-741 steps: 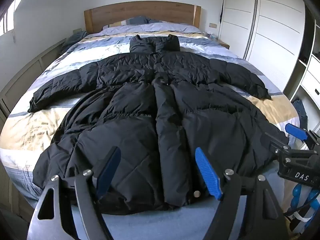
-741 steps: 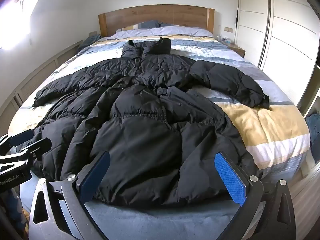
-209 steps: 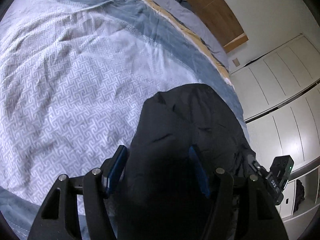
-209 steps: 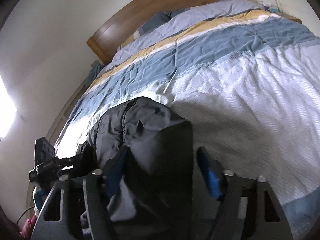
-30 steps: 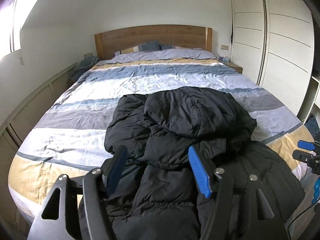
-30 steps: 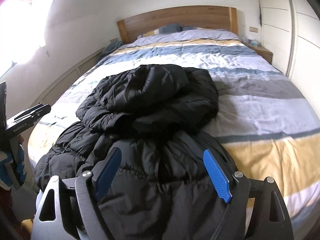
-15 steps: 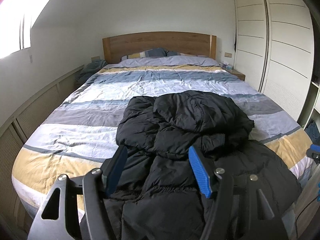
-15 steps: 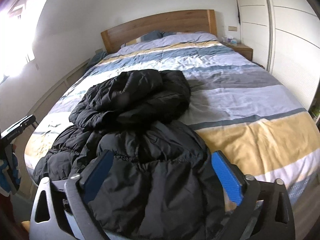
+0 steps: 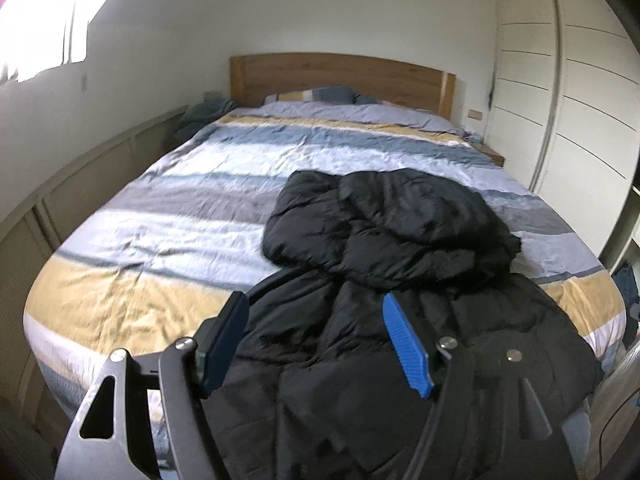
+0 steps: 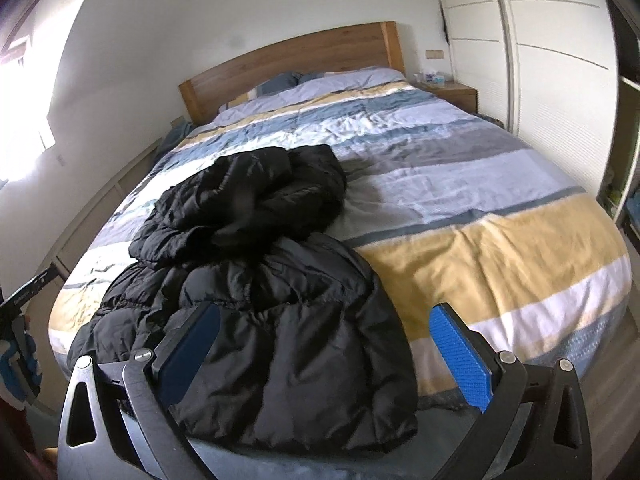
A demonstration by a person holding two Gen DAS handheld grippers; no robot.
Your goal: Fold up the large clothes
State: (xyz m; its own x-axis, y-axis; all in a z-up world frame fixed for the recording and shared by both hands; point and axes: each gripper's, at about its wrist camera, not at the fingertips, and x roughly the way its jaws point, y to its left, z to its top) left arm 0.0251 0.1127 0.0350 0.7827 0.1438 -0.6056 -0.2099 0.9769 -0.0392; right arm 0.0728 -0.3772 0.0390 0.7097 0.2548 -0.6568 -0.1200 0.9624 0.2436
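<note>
A black puffer coat (image 9: pixel 400 248) lies bunched on the striped bed (image 9: pixel 180 208), its upper half folded down over its lower half near the foot. In the left wrist view my left gripper (image 9: pixel 314 312) hovers above the coat's near left part. Its jaws are opening and its blue pads (image 9: pixel 404 344) touch nothing. In the right wrist view the coat (image 10: pixel 248 240) fills the lower left. My right gripper (image 10: pixel 324 316) stands wide open over the coat's near right corner, pads clear of the fabric.
The wooden headboard (image 9: pixel 340 76) and pillows are at the far end. White wardrobe doors (image 10: pixel 540 40) run along the right, with a nightstand (image 10: pixel 456 94) beside the bed. A low panelled ledge (image 9: pixel 80 184) lines the left wall. Bare bedcover (image 10: pixel 500 240) spreads right of the coat.
Both grippers have drawn back from the coat and apart, so more of the bed shows. The right jaws have widened, the left slightly. The coat has stayed where it lay.
</note>
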